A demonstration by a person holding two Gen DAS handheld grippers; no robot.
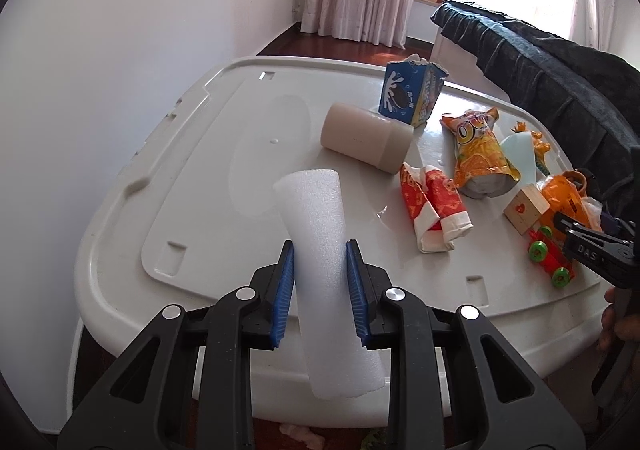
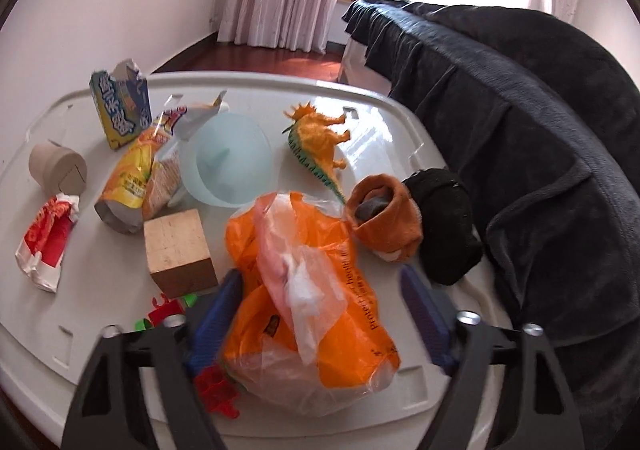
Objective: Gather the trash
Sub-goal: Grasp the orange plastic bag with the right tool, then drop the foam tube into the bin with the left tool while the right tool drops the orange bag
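My left gripper (image 1: 320, 262) is shut on a white foam tube (image 1: 320, 234) and holds it above the near edge of the white table (image 1: 200, 169). My right gripper (image 2: 320, 290) is open, its blue fingers on either side of an orange and clear plastic bag (image 2: 308, 290) that lies on the table (image 2: 380, 117). Other trash lies on the table: a torn blue carton (image 1: 412, 93), an orange snack bag (image 1: 480, 153), a red and white wrapper (image 1: 432, 205) and a cardboard roll (image 1: 366, 137).
A wooden cube (image 2: 178, 246), a toy dinosaur (image 2: 320, 141), a pale blue bowl (image 2: 232, 161), a red toy car with green wheels (image 1: 548, 254), an orange sock (image 2: 384, 217) and a black sock (image 2: 444, 221) are also on the table. A dark blanket-covered bed (image 2: 520, 121) borders the right side.
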